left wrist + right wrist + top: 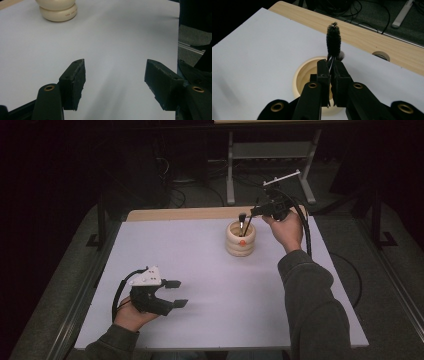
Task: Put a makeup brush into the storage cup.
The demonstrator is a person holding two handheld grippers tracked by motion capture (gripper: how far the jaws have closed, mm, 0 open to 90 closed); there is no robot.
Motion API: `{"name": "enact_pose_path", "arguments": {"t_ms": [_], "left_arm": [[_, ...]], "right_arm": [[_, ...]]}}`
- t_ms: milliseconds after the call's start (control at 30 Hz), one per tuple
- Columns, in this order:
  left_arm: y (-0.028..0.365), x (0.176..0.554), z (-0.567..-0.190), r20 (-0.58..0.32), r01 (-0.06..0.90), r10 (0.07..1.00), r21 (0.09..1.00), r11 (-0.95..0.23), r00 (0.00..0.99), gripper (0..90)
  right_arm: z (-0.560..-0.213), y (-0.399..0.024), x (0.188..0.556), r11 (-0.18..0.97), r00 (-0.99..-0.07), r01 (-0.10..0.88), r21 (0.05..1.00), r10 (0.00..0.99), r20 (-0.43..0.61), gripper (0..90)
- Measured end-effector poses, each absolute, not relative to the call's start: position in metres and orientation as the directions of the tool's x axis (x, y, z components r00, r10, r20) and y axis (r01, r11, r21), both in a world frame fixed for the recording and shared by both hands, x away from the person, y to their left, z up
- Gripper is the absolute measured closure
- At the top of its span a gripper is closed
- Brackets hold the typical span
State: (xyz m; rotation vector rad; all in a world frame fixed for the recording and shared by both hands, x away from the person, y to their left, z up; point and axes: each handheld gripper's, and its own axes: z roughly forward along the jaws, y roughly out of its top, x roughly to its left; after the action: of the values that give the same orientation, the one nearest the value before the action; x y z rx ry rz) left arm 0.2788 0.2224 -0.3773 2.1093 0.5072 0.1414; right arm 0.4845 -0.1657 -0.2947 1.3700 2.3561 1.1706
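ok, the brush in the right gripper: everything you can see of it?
The brush is small, with a dark cylindrical bristle head and a thin twisted-wire stem, like a bottle brush. The right gripper has its jaws shut on the stem just below the bristles. It is held above the opening of the cream ribbed holder, clear of the rim. Whether the stem's lower end reaches into the holder cannot be told.

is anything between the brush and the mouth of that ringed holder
Nothing visible. The right gripper is shut on the brush's thin wire stem, right over the open mouth of the cream holder. The left gripper rests open, far off on the table.
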Motion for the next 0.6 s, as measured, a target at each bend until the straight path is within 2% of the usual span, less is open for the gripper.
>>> {"name": "enact_pose_path", "arguments": {"t_ms": [600], "left_arm": [[0.224, 0.280, -0.376, -0.074, 0.283, 0.400, 0.824, -0.492, 0.913, 31.7]], "right_arm": [[-0.316, -0.167, 0.493, 0.238, -0.534, 0.690, 0.683, 0.805, 0.258, 85.2]]}}
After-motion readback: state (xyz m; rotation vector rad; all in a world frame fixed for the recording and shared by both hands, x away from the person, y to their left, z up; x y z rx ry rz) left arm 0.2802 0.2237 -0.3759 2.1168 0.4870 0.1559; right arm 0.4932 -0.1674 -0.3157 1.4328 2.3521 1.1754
